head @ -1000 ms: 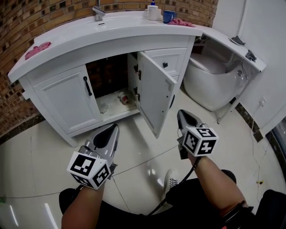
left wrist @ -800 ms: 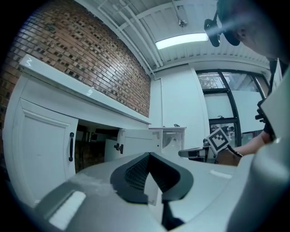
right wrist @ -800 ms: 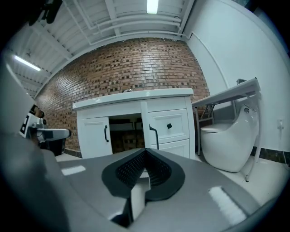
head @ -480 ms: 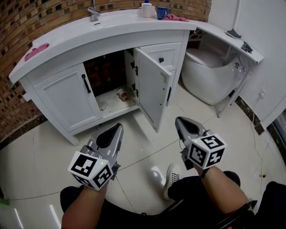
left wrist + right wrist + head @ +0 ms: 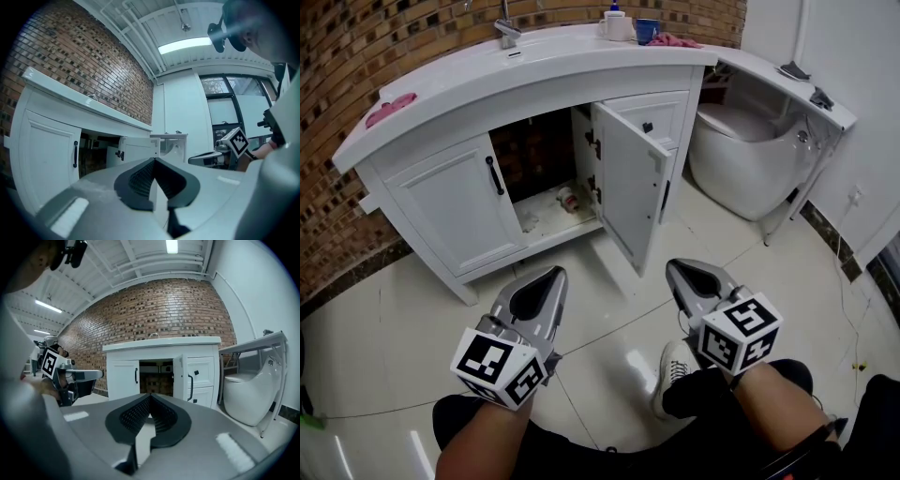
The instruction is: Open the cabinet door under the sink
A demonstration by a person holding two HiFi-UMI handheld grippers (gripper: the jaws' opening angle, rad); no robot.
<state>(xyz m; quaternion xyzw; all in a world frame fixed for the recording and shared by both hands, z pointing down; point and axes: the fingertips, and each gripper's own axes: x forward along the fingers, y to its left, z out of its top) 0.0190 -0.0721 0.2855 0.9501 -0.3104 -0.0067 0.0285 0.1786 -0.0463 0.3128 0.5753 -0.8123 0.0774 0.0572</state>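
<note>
The white sink cabinet (image 5: 422, 155) stands against a brick wall. Its middle door (image 5: 628, 192) hangs swung outward on its hinges, showing the dark inside with a small object (image 5: 567, 199) on the cabinet floor. The left door (image 5: 459, 214) with its black handle (image 5: 494, 175) is closed. My left gripper (image 5: 551, 275) and right gripper (image 5: 675, 267) hover over the floor tiles, well short of the cabinet, both shut and holding nothing. The open door (image 5: 180, 376) and its handle (image 5: 191, 387) show ahead in the right gripper view; the left gripper (image 5: 154, 161) faces the closed door (image 5: 47, 159).
A white toilet (image 5: 750, 159) sits right of the cabinet under a white shelf (image 5: 787, 89). Cups (image 5: 623, 26) and a pink cloth (image 5: 391, 105) lie on the countertop. Drawers (image 5: 661, 122) sit behind the open door. A shoe (image 5: 675, 370) rests on the glossy tiles below the right gripper.
Both grippers have drawn back from the cabinet toward the person, the right one farther. The middle door stays open and both grippers stay shut.
</note>
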